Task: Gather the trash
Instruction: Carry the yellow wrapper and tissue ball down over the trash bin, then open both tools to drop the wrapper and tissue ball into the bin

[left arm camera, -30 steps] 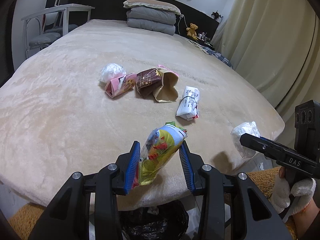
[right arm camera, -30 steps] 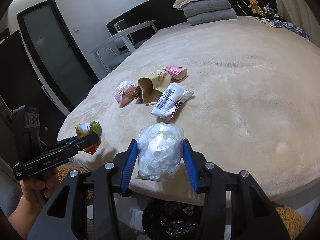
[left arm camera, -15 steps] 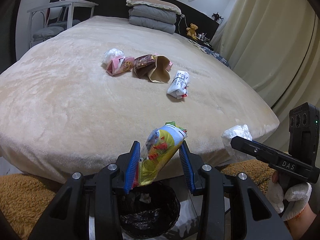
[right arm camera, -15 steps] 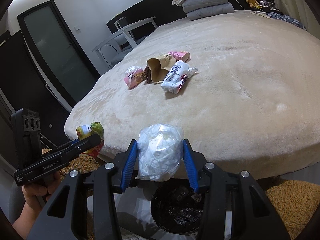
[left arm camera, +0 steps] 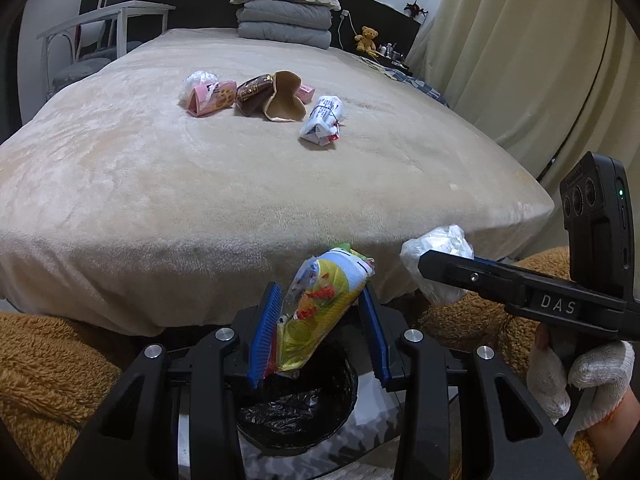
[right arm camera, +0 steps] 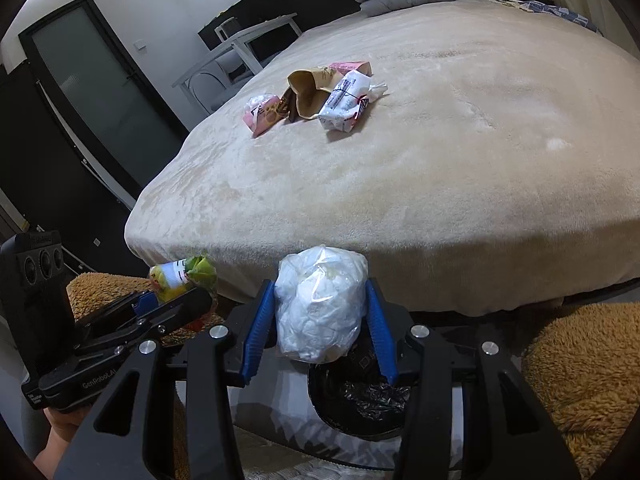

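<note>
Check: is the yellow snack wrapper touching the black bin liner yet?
Apart. The left wrist view shows the yellow snack wrapper clamped in the left tool, hanging above the black bin liner.

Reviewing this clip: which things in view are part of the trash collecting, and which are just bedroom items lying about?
Part of the job:
- yellow snack bag in the left gripper
- white crumpled plastic bag in the right gripper
- black-lined bin
- pink wrapper, brown packet, paper bag, white packet on the bed

Just lying about:
- folded bedding
- teddy bear
- chair

wrappers (left arm camera: pixel 276 96) on bed (left arm camera: pixel 160 184) | bin (left arm camera: pixel 304 412) on floor before bed
</note>
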